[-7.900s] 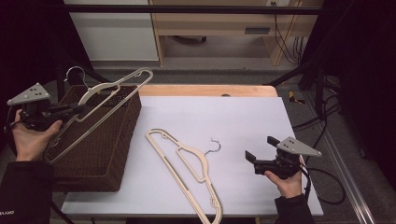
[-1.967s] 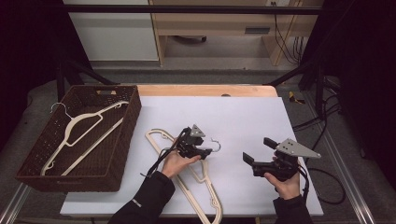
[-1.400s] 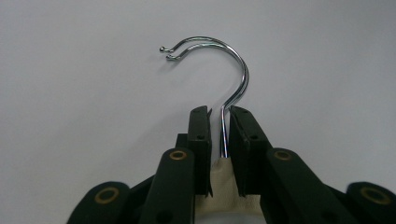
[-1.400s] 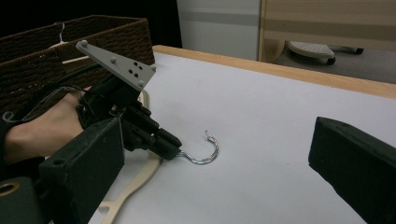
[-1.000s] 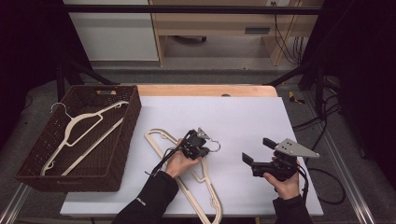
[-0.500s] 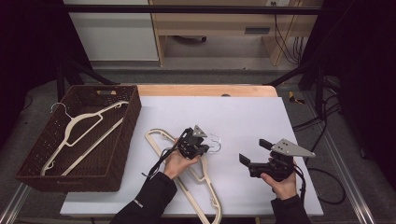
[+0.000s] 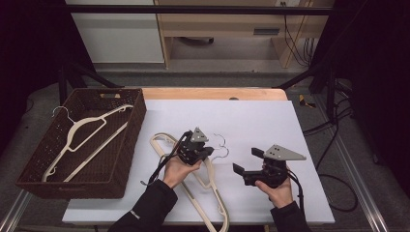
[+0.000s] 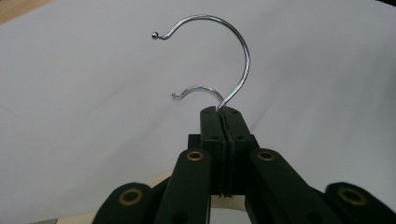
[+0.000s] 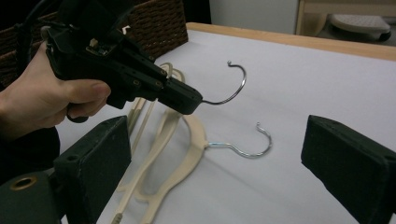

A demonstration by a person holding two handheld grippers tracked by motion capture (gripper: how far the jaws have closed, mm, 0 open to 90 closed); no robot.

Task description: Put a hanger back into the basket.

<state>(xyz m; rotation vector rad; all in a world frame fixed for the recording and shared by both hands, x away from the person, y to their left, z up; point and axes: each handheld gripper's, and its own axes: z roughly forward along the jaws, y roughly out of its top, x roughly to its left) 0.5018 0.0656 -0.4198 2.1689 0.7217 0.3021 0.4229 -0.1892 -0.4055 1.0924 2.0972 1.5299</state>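
The top hanger [image 7: 193, 166] is getting pinched right at the base of its metal hook [image 8: 229, 60] by the left claw [image 7: 205, 153], whose jaws are pressing flat together on the wire in the left gripper view. In the right gripper view that hook is sticking up off the table [image 7: 270, 116] while the cream body is trailing down under the claw. It's sitting around the middle of the table, a bit toward the near edge.

A second hanger [image 9: 187, 154] is lying flat underneath, its own hook [image 9: 250, 142] resting on the white surface just beside the lifted one, and its long arm is running off toward the near edge.

The right claw [image 7: 246, 166] is hanging just to the right of all that, closer to the near edge, with its jaws spread wide and nothing between them. It's pointing at the hangers but not touching them.

Over by the left edge a brown wicker basket [image 7: 121, 159] is holding another cream hanger [image 7: 84, 137], lying diagonally inside it.
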